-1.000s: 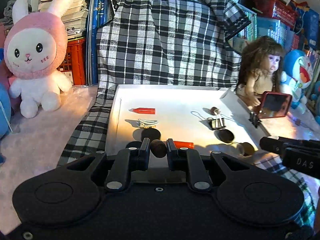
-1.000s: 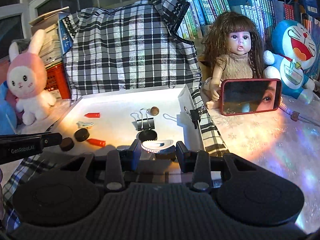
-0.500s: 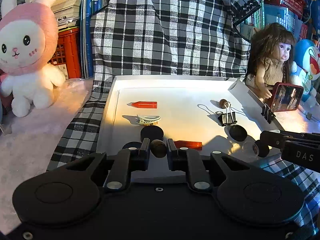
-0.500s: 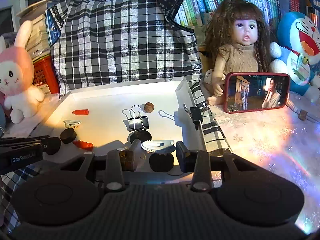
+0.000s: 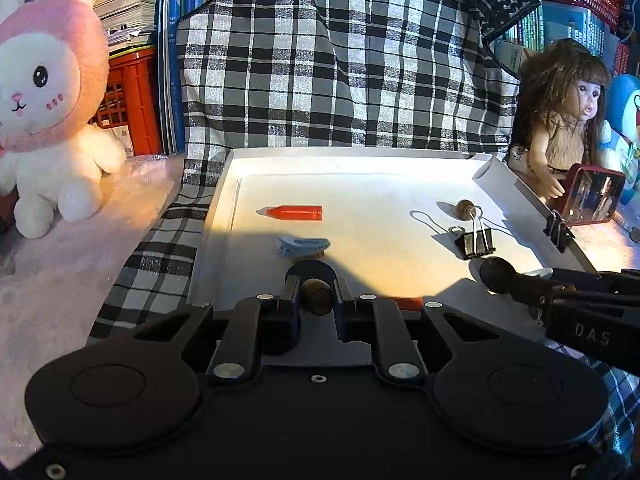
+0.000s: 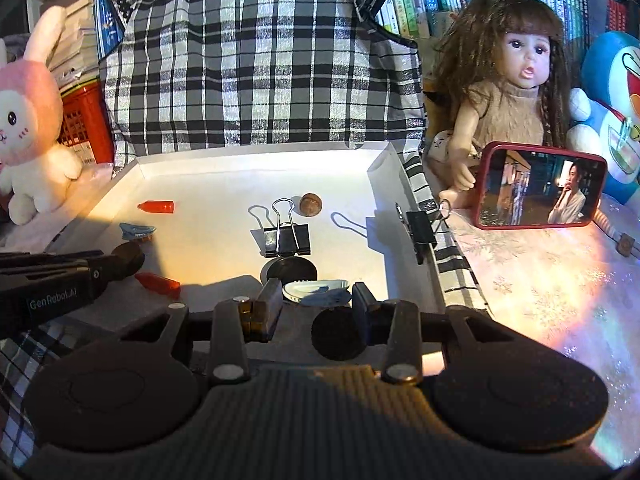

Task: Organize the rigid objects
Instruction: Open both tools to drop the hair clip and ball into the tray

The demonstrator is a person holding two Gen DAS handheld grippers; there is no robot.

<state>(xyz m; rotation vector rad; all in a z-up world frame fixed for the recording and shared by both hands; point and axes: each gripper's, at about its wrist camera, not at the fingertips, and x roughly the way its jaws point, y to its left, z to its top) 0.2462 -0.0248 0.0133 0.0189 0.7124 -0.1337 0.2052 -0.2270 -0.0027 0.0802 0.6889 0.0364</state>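
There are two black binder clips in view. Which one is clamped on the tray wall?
The binder clip at the right wall grips the white tray's right edge. The other binder clip sits loose on the tray floor, beside the brown nut.

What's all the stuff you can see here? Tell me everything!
plaid cloth: one, black-white, under and behind tray
tray: one, white, middle
caps: two, red, in tray
hair clips: two, pale blue; one in tray, one held
binder clips: two, black; one in tray, one on its right wall
balls: two, brown; one in tray, one held
discs: at least three, black, in tray
bunny: one, pink-white, left
doll: one, brown-haired, right
phone: one, red case, before doll
left gripper: black, shut on ball
right gripper: black, shut on hair clip
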